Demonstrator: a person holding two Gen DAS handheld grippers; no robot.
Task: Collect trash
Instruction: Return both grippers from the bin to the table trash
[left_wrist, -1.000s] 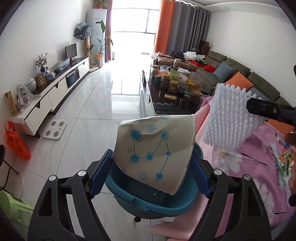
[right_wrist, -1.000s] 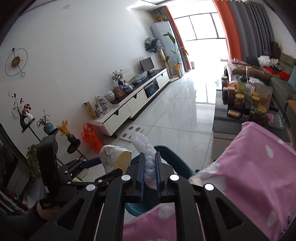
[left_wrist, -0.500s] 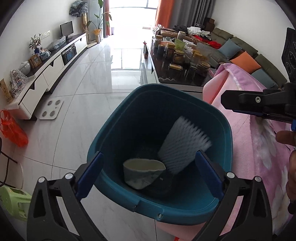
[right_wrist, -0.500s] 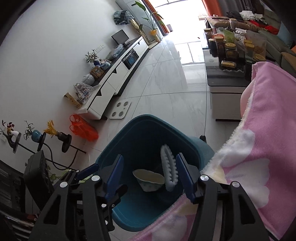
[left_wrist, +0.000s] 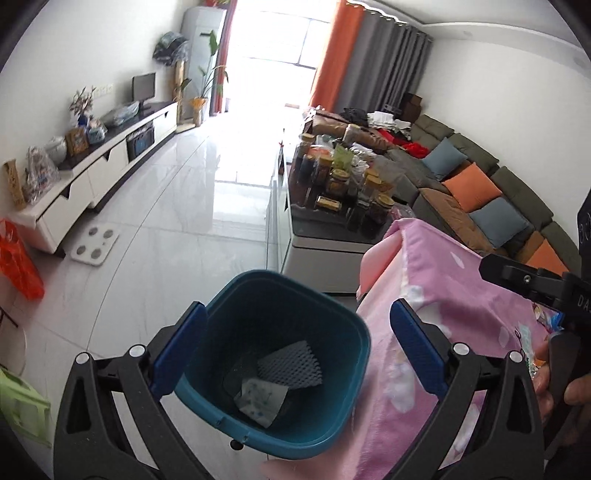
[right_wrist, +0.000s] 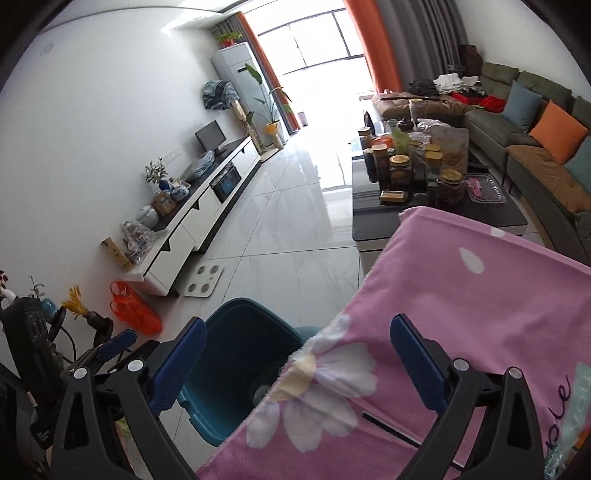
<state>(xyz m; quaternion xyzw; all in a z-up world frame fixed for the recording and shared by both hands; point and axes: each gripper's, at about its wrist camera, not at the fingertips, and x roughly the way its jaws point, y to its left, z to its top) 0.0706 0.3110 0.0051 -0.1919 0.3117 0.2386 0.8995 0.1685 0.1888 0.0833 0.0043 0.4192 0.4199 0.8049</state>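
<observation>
A teal bin (left_wrist: 258, 282) stands on the floor beside a table draped in a pink flowered blanket (left_wrist: 436, 288). At its bottom lie a white foam net (left_wrist: 291, 369) and a sheet of paper with blue dots (left_wrist: 262, 398). My left gripper (left_wrist: 295, 308) hovers open over the bin, holding nothing. My right gripper (right_wrist: 298, 323) sits above the blanket's edge, its jaws opening with nothing between them; the bin (right_wrist: 236, 369) is to its lower left. Colourful wrappers (left_wrist: 546, 317) lie on the blanket at the right. A hand (left_wrist: 554, 369) holds the right gripper.
A dark coffee table (left_wrist: 325, 240) crowded with jars stands beyond the bin. A white TV cabinet (left_wrist: 92, 173) lines the left wall, with a white scale (left_wrist: 95, 245) and an orange bag (left_wrist: 18, 266) on the floor. The sofa (left_wrist: 480, 184) runs along the right.
The left gripper let go of the dotted paper and the right let go of the foam net. Both pieces now lie in the bin, and both grippers have drawn back with jaws wide.
</observation>
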